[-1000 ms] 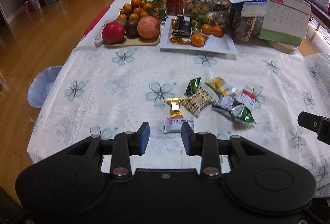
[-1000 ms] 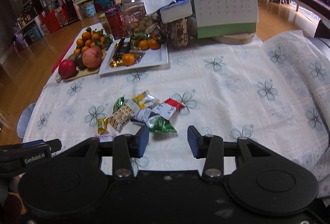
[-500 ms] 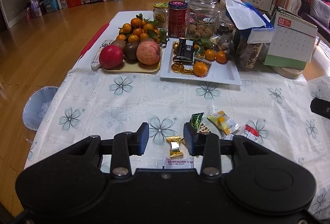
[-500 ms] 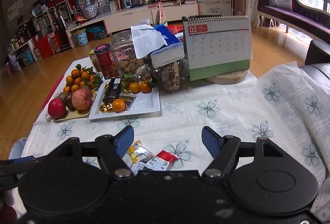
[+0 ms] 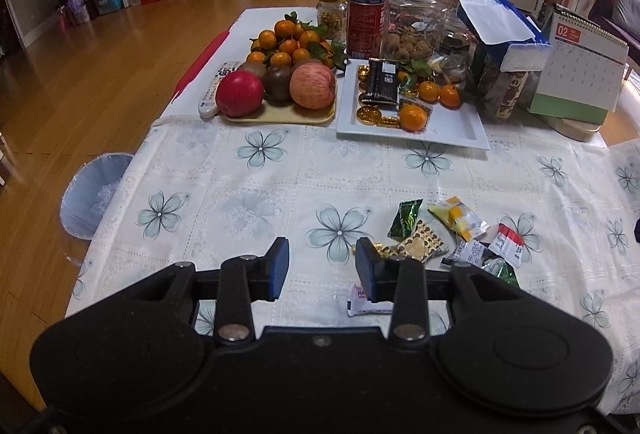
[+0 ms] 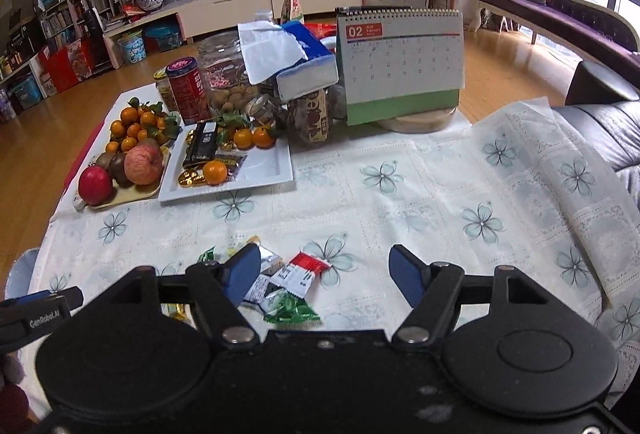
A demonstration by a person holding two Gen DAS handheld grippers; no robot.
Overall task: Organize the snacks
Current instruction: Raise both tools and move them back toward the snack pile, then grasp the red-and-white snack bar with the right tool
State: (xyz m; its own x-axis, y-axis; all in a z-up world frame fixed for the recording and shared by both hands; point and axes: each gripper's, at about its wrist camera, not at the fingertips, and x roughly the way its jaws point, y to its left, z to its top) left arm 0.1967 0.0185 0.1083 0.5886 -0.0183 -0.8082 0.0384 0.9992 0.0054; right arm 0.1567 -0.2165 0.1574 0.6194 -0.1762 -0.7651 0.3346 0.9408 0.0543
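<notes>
A pile of small snack packets lies on the flowered tablecloth: a green one (image 5: 405,218), a yellow one (image 5: 458,220), a brown patterned one (image 5: 424,240) and a red-and-white one (image 5: 508,244). A white hawthorn bar (image 5: 360,300) shows partly behind my left gripper's right finger. My left gripper (image 5: 322,266) hangs open just left of the pile, nothing between its pads. My right gripper (image 6: 324,270) is wide open above the table and its jaws are closing. The red-and-white packet (image 6: 302,268) and a green packet (image 6: 290,308) lie on the cloth below, untouched.
A white plate (image 5: 452,126) with oranges, gold coins and a dark bar stands beyond, beside a fruit tray (image 5: 280,116). Behind them are jars (image 5: 414,18), a tissue box (image 6: 304,70) and a desk calendar (image 6: 400,62). A bin (image 5: 94,190) sits off the table's left edge.
The right jaws have spread much wider and that gripper has lifted, so the snacks sit lower in its view. The left gripper has shifted left; the hawthorn bar now lies behind its right finger.
</notes>
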